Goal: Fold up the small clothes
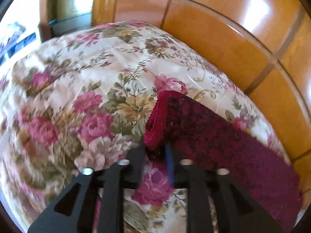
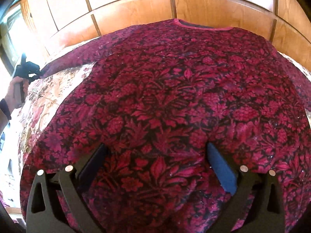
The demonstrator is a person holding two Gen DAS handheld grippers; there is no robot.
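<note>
Right wrist view: I see my right gripper [image 2: 155,167] spread wide above the dark red floral top [image 2: 175,97], grasping nothing — the top lies flat on the flowered bedspread [image 2: 48,89] by the wooden panelling [image 2: 136,5]. My left gripper [image 1: 155,151] has the sleeve cuff [image 1: 155,120] between its narrowed jaws — whether they pinch it, I can't tell.

Dark red top [image 2: 175,97] with black floral pattern, long-sleeved, spread flat, neckline at the far edge beside the wooden panelling. Left sleeve [image 1: 213,136] stretched out sideways over the floral cover, its hemmed cuff [image 1: 157,120] raised and folded over itself.
</note>
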